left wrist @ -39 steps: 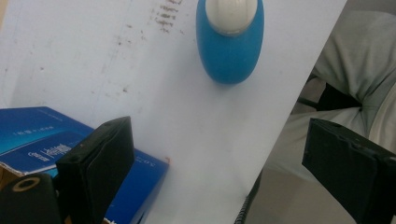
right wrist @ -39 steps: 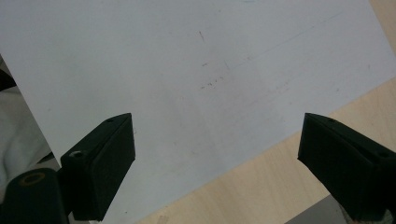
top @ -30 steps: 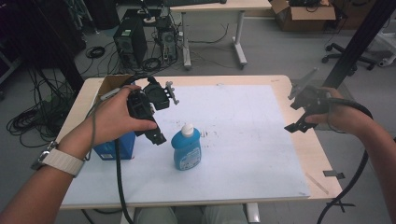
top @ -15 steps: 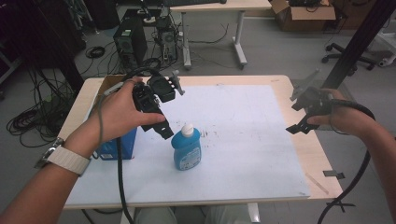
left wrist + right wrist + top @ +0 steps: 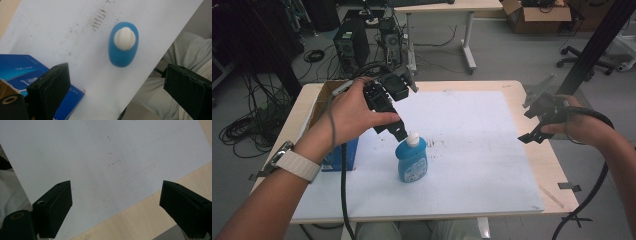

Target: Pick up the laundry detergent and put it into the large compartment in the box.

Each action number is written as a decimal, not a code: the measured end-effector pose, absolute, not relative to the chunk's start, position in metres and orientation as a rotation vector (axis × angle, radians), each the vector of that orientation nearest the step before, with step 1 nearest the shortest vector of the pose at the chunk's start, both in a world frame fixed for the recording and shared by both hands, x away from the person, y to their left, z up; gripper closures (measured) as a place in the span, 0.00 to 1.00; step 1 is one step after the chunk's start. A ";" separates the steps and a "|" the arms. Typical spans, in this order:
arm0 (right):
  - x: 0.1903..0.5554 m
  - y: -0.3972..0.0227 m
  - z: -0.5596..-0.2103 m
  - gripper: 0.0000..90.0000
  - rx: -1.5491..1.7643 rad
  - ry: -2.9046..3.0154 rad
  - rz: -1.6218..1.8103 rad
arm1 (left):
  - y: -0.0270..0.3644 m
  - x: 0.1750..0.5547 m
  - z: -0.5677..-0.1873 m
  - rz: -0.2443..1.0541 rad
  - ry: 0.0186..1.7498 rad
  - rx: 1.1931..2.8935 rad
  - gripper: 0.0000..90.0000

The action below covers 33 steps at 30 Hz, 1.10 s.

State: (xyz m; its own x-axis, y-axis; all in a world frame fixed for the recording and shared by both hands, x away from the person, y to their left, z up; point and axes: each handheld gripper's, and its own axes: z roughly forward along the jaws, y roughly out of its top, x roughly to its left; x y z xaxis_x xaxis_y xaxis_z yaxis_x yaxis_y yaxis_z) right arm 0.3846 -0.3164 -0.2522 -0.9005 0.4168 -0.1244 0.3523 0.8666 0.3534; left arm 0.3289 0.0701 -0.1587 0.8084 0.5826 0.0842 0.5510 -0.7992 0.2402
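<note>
Cluttered lab floor behind, cables and PC towers, and up front the wooden desk [image 5: 532, 87] with a big white sheet [image 5: 472, 135] taped over most of it. So here's where I'm at. Over the last second my left arm has swung in from the left edge toward the middle, and the left hand-held gripper [image 5: 398, 131] now sits right above the blue bottle [image 5: 411, 160], jaw tips just beside its white cap [image 5: 412, 138]. A second ago it was well off to the side, over the blue box [image 5: 343, 155], so I read this as the approach being basically done and the grab being next.

From the left gripper view the bottle [image 5: 123, 45] stands upright on the sheet and I'm looking nearly straight down on the cap [image 5: 124, 38]. Both jaws are spread wide and nothing's between them yet; the bottle sits ahead of them, not in the gap. I'd guess I need to drop lower and centre it before closing.

Pose-wise: left forearm comes in diagonally from bottom left, wrist bent down, fingers wrapped over the gripper body, cable trailing along the arm. The right hand-held gripper [image 5: 534, 131] hasn't really budged, parked over the right edge of the desk, well apart from the bottle, jaws wide and empty in its own view [image 5: 116, 202].
</note>
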 end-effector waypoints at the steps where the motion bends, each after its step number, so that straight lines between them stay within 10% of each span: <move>1: 0.385 -0.316 -0.252 0.12 0.589 2.844 0.485 | 0.069 0.329 -0.159 0.228 0.888 2.787 0.08; 33: 0.386 -0.316 -0.255 0.12 0.588 2.846 0.485 | 0.046 0.343 -0.182 0.214 0.903 2.786 0.09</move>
